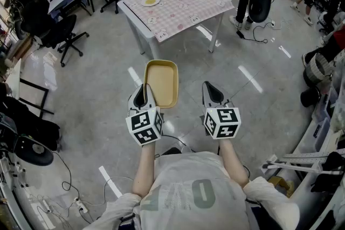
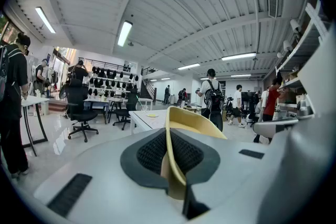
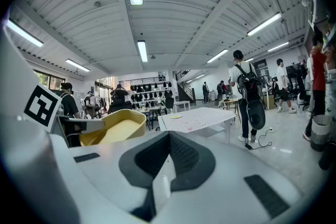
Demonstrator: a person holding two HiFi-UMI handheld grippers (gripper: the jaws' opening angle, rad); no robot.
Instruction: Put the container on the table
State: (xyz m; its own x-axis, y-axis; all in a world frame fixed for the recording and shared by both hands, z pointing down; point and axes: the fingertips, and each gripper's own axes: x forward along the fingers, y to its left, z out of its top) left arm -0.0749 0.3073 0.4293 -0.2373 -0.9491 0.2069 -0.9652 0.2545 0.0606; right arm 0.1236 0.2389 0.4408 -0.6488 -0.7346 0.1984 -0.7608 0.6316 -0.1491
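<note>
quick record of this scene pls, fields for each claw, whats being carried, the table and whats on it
carried: yellow container, empty, held above the floor
left claw: shut on the container's near rim
right claw: shut, nothing between its jaws, apart from the container
table: ahead of the person, pink checked cloth, container not yet on it
on table: small plate near the left edge in the head view
</note>
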